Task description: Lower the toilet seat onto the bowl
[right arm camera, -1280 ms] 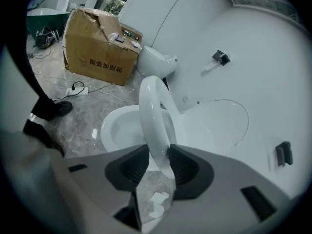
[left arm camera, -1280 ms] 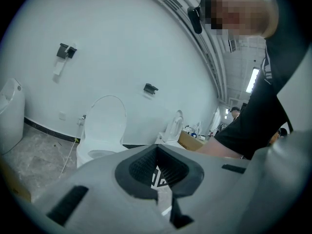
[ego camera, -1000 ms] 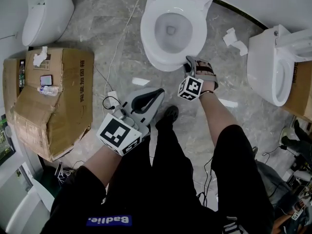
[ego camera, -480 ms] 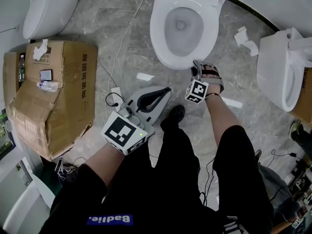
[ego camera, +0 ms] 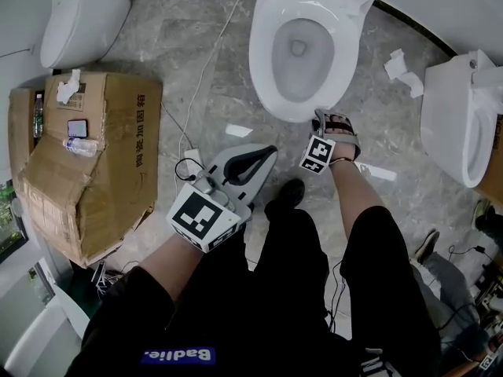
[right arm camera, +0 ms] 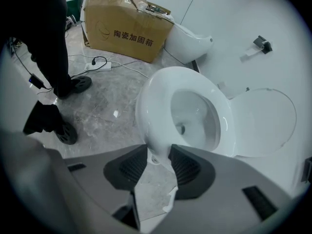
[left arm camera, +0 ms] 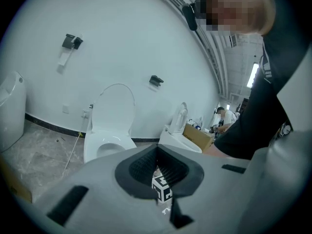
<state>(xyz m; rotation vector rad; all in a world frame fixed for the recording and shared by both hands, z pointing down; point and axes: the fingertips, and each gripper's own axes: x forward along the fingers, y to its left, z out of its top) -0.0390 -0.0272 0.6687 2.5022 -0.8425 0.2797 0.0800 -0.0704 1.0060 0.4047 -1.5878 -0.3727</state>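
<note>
Toilet seat (right arm camera: pixel 265 118) stands upright behind the bowl (right arm camera: pixel 146 106), at the right of the right gripper view and top centre of the head view, so it is not lowered yet. Seat and lid can't be told apart; they read as one raised oval. Right gripper (right arm camera: pixel 158 152) sits low at the bowl's front edge with jaws spread and nothing pinched. The bowl's front lip only shows through the gap, and contact can't be confirmed. Left gripper (left arm camera: pixel 158 149) is at lower centre of the head view, well apart from the bowl, jaws pressed together at the tips and empty — the right gripper's marker cube (left arm camera: pixel 162 188) shows through the hollow between its pads. Cardboard box (ego camera: pixel 94 155) at left of the head view is well apart and no obstacle. Judged step: approach, since the right gripper has to get from the front lip up to the seat's top edge. To do it well, take the raised seat's free rim in open jaws or hook it from behind, tip it forward past balance, then stay with it all the way down so it doesn't slam on the porcelain. If lid and seat are two pieces, bring only the seat. Left gripper is best kept clear of the rim.
</note>
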